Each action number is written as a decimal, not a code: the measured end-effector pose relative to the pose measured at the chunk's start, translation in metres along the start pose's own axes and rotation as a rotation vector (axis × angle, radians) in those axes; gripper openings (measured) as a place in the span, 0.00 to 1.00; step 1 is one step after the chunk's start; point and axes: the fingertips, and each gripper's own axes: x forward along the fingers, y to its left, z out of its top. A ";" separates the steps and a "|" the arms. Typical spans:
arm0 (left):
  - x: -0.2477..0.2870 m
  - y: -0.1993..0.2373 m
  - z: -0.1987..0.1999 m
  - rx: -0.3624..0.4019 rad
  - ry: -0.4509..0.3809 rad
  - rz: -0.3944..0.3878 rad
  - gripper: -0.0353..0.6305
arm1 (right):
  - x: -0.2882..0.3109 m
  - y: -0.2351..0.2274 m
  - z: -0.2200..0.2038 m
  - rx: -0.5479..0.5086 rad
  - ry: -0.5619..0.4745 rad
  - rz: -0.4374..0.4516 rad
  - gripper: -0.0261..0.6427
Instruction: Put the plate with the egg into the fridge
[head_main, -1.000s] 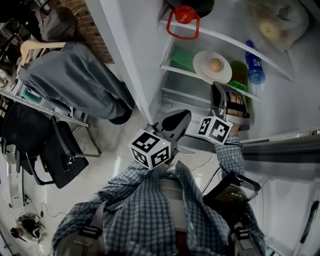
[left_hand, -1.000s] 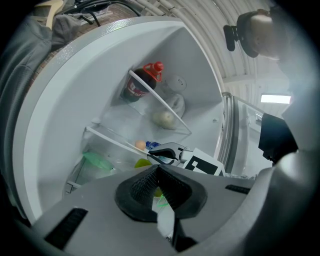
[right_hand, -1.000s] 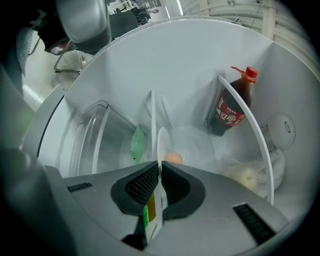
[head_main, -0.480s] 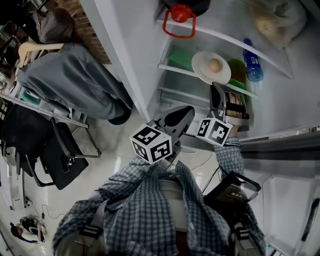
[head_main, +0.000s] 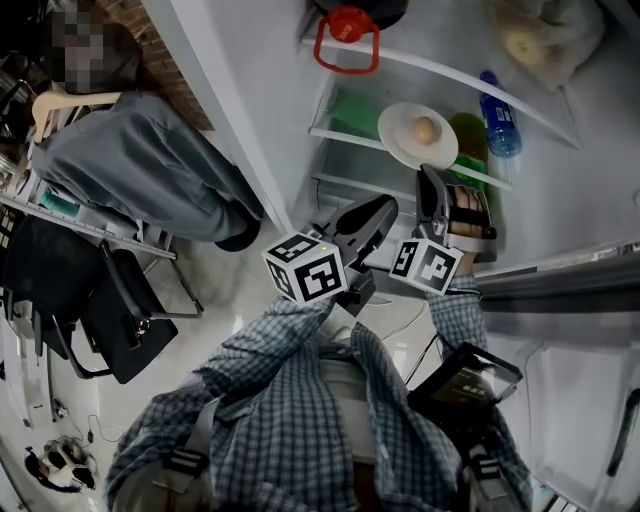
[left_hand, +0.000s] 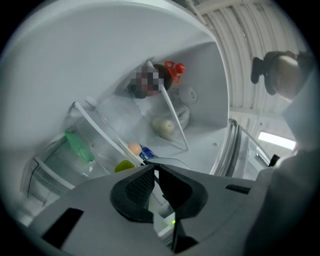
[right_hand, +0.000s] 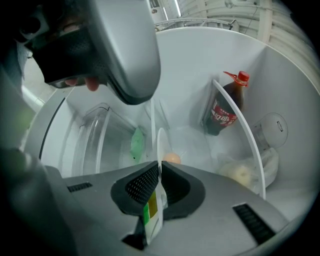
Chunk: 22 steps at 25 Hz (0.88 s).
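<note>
In the head view a white plate (head_main: 400, 140) with a brown egg (head_main: 425, 130) on it hangs level in the open fridge, over a glass shelf (head_main: 345, 140). My right gripper (head_main: 433, 182) is shut on the plate's near rim. The right gripper view shows the plate (right_hand: 161, 145) edge-on between the pads, with the egg (right_hand: 171, 158) just past them. My left gripper (head_main: 383, 210) is shut and holds nothing; it points into the fridge, left of and below the plate. The egg (left_hand: 134, 148) shows past its tips in the left gripper view.
A dark bottle with a red cap (head_main: 345, 30) stands on the upper shelf, beside a clear bag of food (head_main: 530, 45). A blue bottle (head_main: 497, 120) and a green one (head_main: 468, 140) lie right of the plate. A seated person in grey (head_main: 140, 165) and a black chair (head_main: 110, 300) are at left.
My left gripper has risen towards the fridge shelf and rolled, so its marker cube shows a different face. The right gripper and the plate have kept still.
</note>
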 end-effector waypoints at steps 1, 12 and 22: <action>0.002 0.003 0.002 -0.044 -0.008 0.004 0.07 | 0.000 0.000 0.000 0.000 -0.001 -0.001 0.08; 0.019 0.017 0.005 -0.248 -0.018 -0.020 0.18 | -0.004 -0.002 0.004 -0.002 -0.009 -0.003 0.08; 0.041 0.030 0.007 -0.447 -0.054 -0.025 0.20 | -0.010 0.001 0.003 -0.002 -0.005 -0.011 0.08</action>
